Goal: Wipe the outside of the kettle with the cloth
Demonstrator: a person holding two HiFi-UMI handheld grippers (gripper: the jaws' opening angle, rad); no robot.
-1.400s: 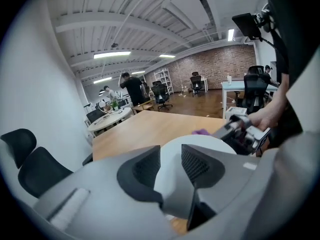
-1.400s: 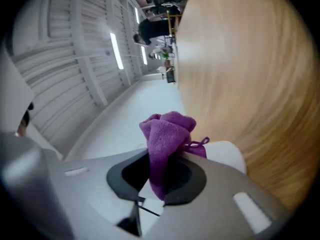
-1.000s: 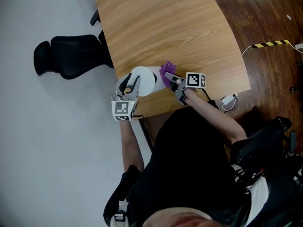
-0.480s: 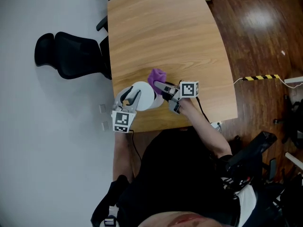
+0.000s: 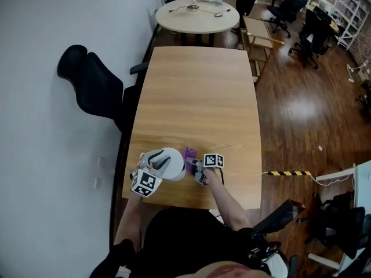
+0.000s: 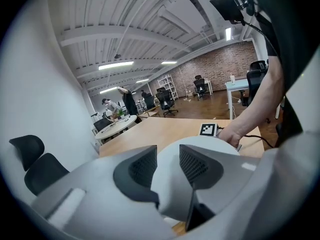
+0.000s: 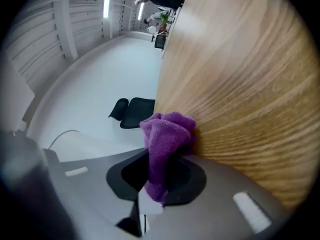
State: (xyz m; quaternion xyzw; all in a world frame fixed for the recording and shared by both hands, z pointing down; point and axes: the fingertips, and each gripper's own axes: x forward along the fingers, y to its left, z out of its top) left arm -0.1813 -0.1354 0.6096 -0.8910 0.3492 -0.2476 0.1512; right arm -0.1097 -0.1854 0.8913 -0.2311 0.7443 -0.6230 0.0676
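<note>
A white kettle [image 5: 170,163] stands near the front left corner of the wooden table [image 5: 197,97]. My left gripper [image 5: 153,165] is at its left side, jaws nearly together around the kettle's handle. In the left gripper view the kettle's white body [image 6: 172,184] fills the gap between the dark pads [image 6: 141,168]. A purple cloth [image 5: 189,153] rests against the kettle's right side, pinched in my right gripper [image 5: 196,165]. The right gripper view shows the cloth [image 7: 167,134] bunched between the jaws of the right gripper [image 7: 160,176], over the table's wood [image 7: 250,99].
A black office chair [image 5: 93,83] stands by the table's left edge, next to the white wall. A round table [image 5: 197,13] and more chairs are beyond the far end. Yellow-black tape [image 5: 290,173] and a cable lie on the floor to the right.
The head view has swung up and now takes in the whole table and room. Both grippers stay at the kettle, with the cloth held at its right side throughout.
</note>
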